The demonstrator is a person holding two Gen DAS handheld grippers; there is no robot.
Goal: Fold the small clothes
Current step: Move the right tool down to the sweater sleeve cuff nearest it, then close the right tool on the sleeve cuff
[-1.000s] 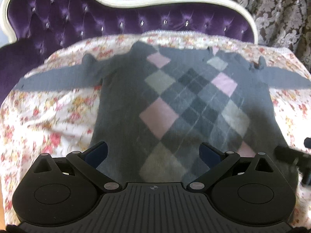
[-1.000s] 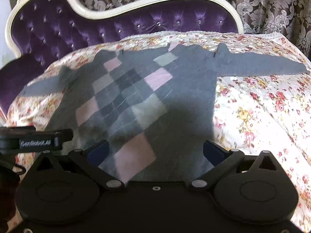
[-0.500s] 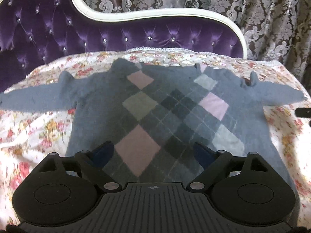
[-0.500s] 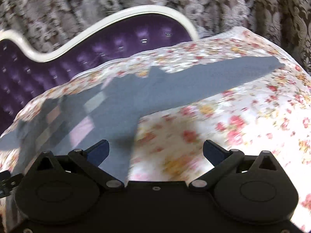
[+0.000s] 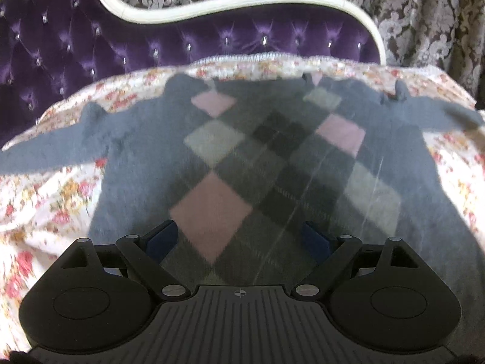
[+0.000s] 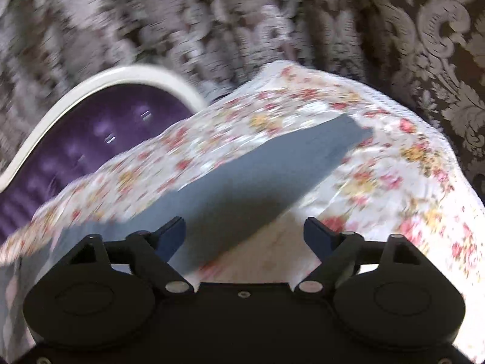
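Observation:
A small grey sweater point(image 5: 272, 163) with pink and pale argyle diamonds lies flat, sleeves spread, on a floral cover point(image 5: 54, 200). My left gripper point(image 5: 238, 239) hovers over the sweater's lower front, jaws wide apart with nothing between them. In the right wrist view the sweater's right sleeve point(image 6: 266, 182) runs diagonally to its cuff at the upper right. My right gripper point(image 6: 244, 233) is low over the sleeve's near part; its jaws are closing, the sleeve lies under the gap and the pads do not press on it.
A purple tufted sofa back point(image 5: 127, 45) with a white frame point(image 5: 242, 3) rises behind the cover. Patterned brown curtains point(image 6: 303, 24) hang behind and to the right. The floral cover point(image 6: 409, 200) drops away at the right edge.
The right gripper has swung far right, from the sweater's body to the right sleeve, and its jaws have narrowed a little. The left gripper has drifted slightly lower over the sweater's front.

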